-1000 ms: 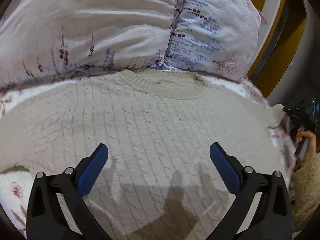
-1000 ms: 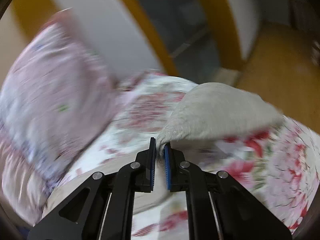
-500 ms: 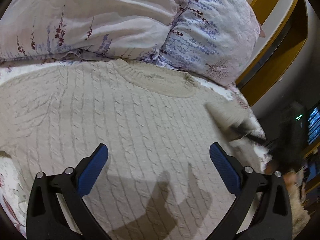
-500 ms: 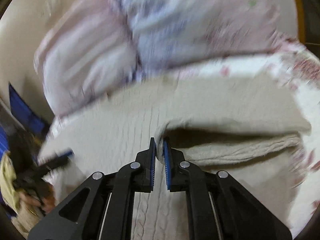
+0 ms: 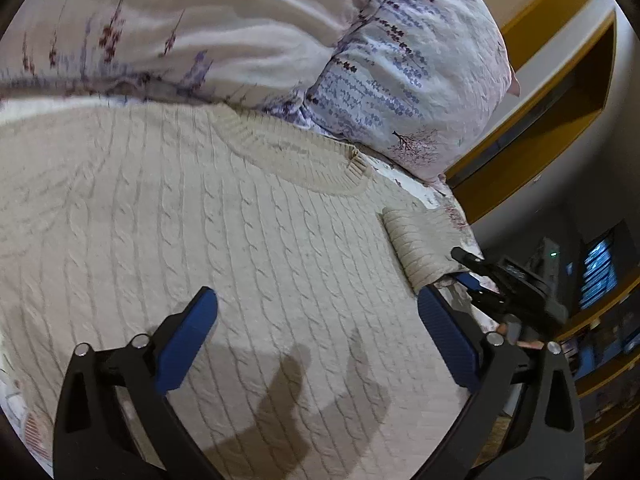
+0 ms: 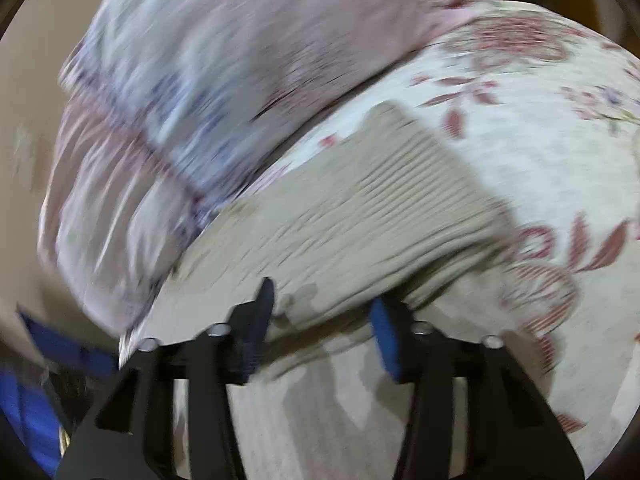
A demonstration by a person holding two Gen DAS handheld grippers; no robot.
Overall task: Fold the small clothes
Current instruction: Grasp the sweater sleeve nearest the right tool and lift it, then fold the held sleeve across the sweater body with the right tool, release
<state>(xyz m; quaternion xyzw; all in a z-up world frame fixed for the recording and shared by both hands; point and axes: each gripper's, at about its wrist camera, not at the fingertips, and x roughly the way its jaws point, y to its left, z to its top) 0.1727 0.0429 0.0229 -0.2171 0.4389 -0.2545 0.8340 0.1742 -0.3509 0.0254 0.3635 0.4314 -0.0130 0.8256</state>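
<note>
Warm indoor light falls from above and behind, throwing soft grey shadows of the left gripper [image 5: 316, 320] onto the near part of the cream cable-knit sweater [image 5: 200, 232]. The left wrist view is sharp, with slight smearing at its far left. The right wrist view is streaked with motion blur, worst on the pale floral pillow [image 6: 224, 92]. Fisheye curvature bends both edges; corners go black.

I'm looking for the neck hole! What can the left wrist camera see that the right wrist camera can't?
Only the left wrist view shows the sweater's round collar, the open left gripper above the knit, and the right gripper from outside. Only the right wrist view shows the floral bedsheet spread wide. Both show the cream sweater, its folded-in sleeve and the pillows.
</note>
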